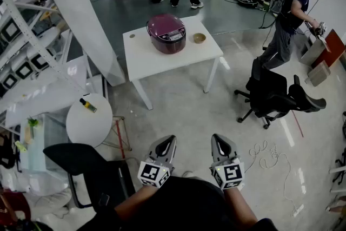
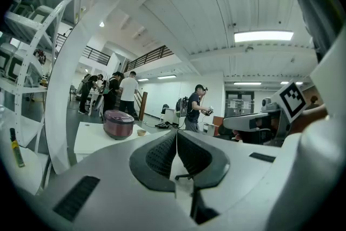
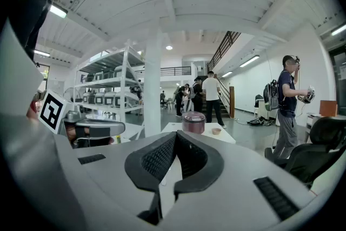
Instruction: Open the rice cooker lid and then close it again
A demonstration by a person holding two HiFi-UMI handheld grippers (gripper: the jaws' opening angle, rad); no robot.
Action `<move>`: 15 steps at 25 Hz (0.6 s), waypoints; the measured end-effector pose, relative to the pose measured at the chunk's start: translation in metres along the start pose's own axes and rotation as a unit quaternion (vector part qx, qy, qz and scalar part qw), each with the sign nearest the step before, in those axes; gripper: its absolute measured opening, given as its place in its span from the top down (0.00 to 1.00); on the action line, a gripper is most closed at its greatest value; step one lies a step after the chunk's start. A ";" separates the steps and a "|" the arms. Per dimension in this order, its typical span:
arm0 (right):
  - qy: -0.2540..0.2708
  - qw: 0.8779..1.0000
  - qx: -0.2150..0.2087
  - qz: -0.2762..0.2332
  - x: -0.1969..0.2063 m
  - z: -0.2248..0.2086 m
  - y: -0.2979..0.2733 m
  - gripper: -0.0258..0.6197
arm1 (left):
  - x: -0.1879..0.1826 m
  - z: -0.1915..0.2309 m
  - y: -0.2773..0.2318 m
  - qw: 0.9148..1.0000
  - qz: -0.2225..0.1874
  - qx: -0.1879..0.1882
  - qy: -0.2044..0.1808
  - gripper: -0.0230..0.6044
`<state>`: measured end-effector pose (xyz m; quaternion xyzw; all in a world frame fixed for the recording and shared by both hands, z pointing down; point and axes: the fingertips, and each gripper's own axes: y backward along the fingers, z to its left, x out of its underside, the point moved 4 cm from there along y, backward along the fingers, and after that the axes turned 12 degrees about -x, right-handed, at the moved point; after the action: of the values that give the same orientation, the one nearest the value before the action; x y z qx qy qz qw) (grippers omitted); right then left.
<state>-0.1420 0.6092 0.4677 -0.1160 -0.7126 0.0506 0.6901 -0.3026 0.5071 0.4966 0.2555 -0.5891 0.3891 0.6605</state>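
Note:
A maroon rice cooker (image 1: 167,33) with its lid down sits on a white table (image 1: 148,55), well ahead of me across the floor. It shows small in the left gripper view (image 2: 118,124) and in the right gripper view (image 3: 193,122). My left gripper (image 1: 168,140) and right gripper (image 1: 218,139) are held close to my body, side by side, far from the cooker. Both are shut with nothing between the jaws, as seen for the left gripper (image 2: 176,134) and the right gripper (image 3: 175,134).
A small bowl (image 1: 199,38) lies on the table beside the cooker. A black office chair (image 1: 273,96) stands right of the table. A round white side table (image 1: 89,119), a white pillar (image 1: 81,13) and shelving (image 1: 21,46) are at left. Several people stand around the room.

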 end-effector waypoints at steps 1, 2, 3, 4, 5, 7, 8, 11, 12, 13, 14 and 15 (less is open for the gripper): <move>-0.005 1.000 0.006 -0.001 -0.001 -0.002 0.003 0.96 | 0.001 -0.001 -0.001 1.000 -0.001 0.001 -0.003 0.96; -0.010 1.000 0.013 -0.004 -0.002 -0.004 0.006 0.96 | 0.002 -0.001 -0.002 1.000 -0.003 0.002 -0.005 0.96; -0.016 1.000 0.019 -0.010 -0.003 -0.006 0.008 0.96 | 0.001 -0.003 -0.003 1.000 -0.005 0.002 -0.006 0.96; -0.023 0.999 0.023 -0.019 -0.003 -0.009 0.011 0.96 | 0.000 -0.004 -0.004 1.000 -0.007 0.001 -0.007 0.96; -0.029 0.999 0.025 -0.026 -0.002 -0.012 0.014 0.96 | -0.001 -0.006 -0.005 1.000 -0.008 0.001 -0.008 0.96; -0.037 0.999 0.031 -0.023 0.001 -0.016 0.020 0.96 | -0.001 -0.010 -0.004 1.000 -0.011 -0.001 -0.012 0.96; -0.037 0.999 0.033 -0.018 0.002 -0.016 0.023 0.96 | -0.002 -0.013 -0.004 1.000 -0.012 -0.001 -0.014 0.96; -0.033 0.999 0.025 -0.022 0.004 -0.015 0.027 0.96 | -0.003 -0.018 0.000 1.000 -0.009 0.000 -0.021 0.96; -0.032 0.999 0.023 -0.024 0.004 -0.015 0.028 0.96 | -0.004 -0.019 0.001 1.000 -0.008 -0.001 -0.021 0.96; -0.030 0.999 0.021 -0.025 0.004 -0.014 0.028 0.96 | -0.004 -0.019 0.002 1.000 -0.007 -0.002 -0.020 0.96; -0.027 0.999 0.020 -0.026 0.003 -0.013 0.028 0.96 | -0.004 -0.019 0.003 1.000 -0.007 -0.003 -0.019 0.96; -0.023 0.999 0.018 -0.025 0.003 -0.012 0.028 0.96 | -0.004 -0.019 0.004 1.000 -0.008 -0.002 -0.019 0.96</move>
<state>-0.1277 0.6356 0.4652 -0.0843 -0.7301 0.0492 0.6763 -0.2951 0.5242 0.4889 0.2660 -0.6006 0.3779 0.6524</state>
